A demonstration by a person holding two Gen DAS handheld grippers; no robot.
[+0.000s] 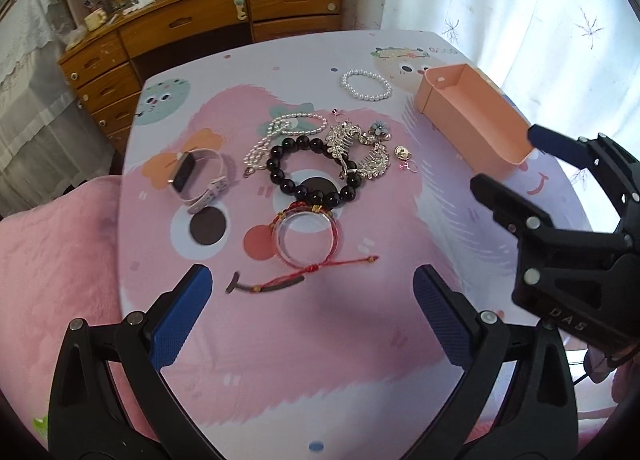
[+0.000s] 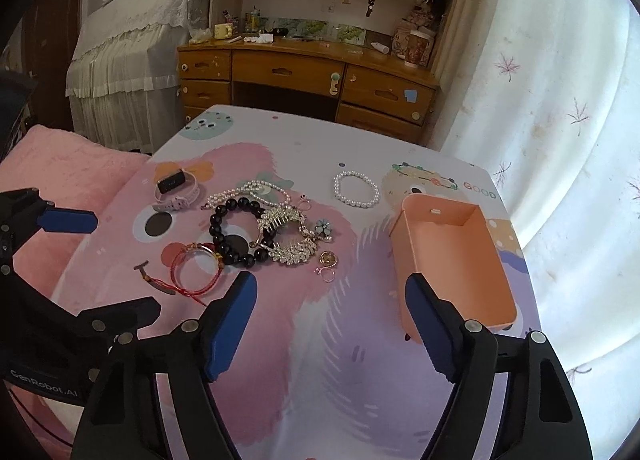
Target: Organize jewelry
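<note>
Jewelry lies in a loose pile on the cartoon-print table [image 1: 320, 340]: a black bead bracelet [image 1: 316, 168], a clear bangle with red cord [image 1: 306, 236], a rhinestone hair comb [image 1: 360, 148], a pearl necklace [image 1: 280, 132], a pearl bracelet [image 1: 366, 85], a pink smartwatch [image 1: 196, 176] and small rings [image 2: 326, 266]. An empty peach box [image 1: 476, 116] stands at the right, also in the right wrist view [image 2: 452, 264]. My left gripper [image 1: 312, 300] is open above the near table. My right gripper [image 2: 332, 300] is open, near the box.
A wooden desk with drawers [image 2: 304, 80] stands beyond the table. A white curtain [image 2: 560, 100] hangs at the right. A pink blanket [image 2: 60, 180] lies left of the table. A lace-covered piece of furniture [image 2: 132, 72] stands at the back left.
</note>
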